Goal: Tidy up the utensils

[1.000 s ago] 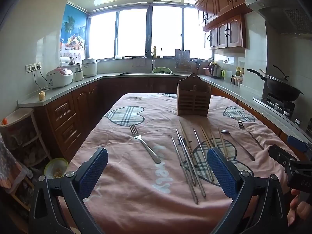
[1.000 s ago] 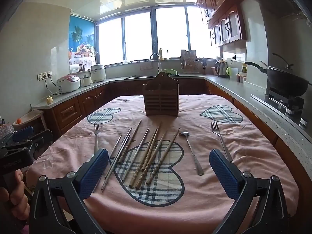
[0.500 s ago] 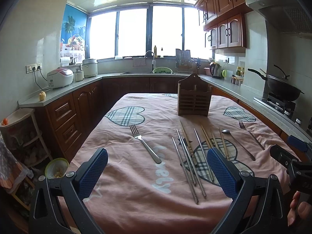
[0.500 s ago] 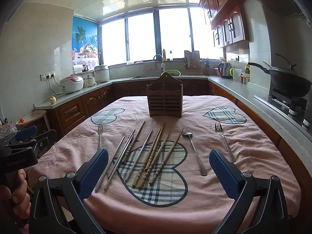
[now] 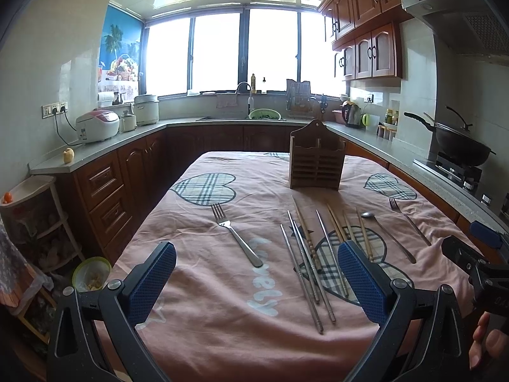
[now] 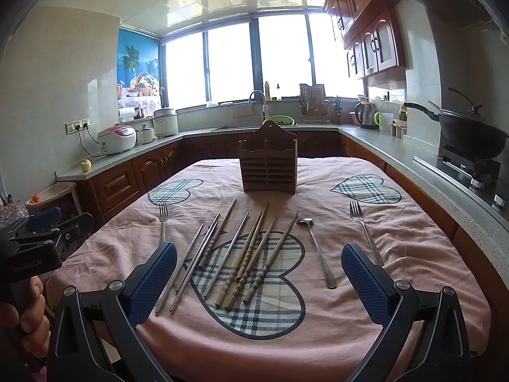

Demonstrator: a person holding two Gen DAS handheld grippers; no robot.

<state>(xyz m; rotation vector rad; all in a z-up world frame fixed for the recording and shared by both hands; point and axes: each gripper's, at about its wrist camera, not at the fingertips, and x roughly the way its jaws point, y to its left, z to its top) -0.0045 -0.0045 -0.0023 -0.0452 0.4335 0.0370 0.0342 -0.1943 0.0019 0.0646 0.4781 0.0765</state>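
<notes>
A wooden utensil holder (image 6: 268, 164) stands upright at the far middle of the pink tablecloth (image 6: 413, 245); it also shows in the left wrist view (image 5: 316, 162). Before it lie several metal chopsticks (image 6: 194, 254) and wooden chopsticks (image 6: 254, 258), a spoon (image 6: 318, 251), a fork (image 6: 364, 229) on the right and a fork (image 6: 163, 221) on the left. The left fork (image 5: 237, 234) lies ahead of my left gripper (image 5: 256, 283), which is open and empty. My right gripper (image 6: 259, 283) is open and empty, above the near ends of the chopsticks.
Kitchen counters run round the table. A wok (image 6: 467, 133) sits on the stove at right. Rice cookers (image 5: 97, 125) stand on the left counter. A shelf rack (image 5: 31, 219) and a bowl (image 5: 90, 273) on the floor are at the table's left.
Both grippers have stayed open. The right wrist view has shifted slightly, with the utensils a little lower and nearer in the frame. The left view has hardly changed.
</notes>
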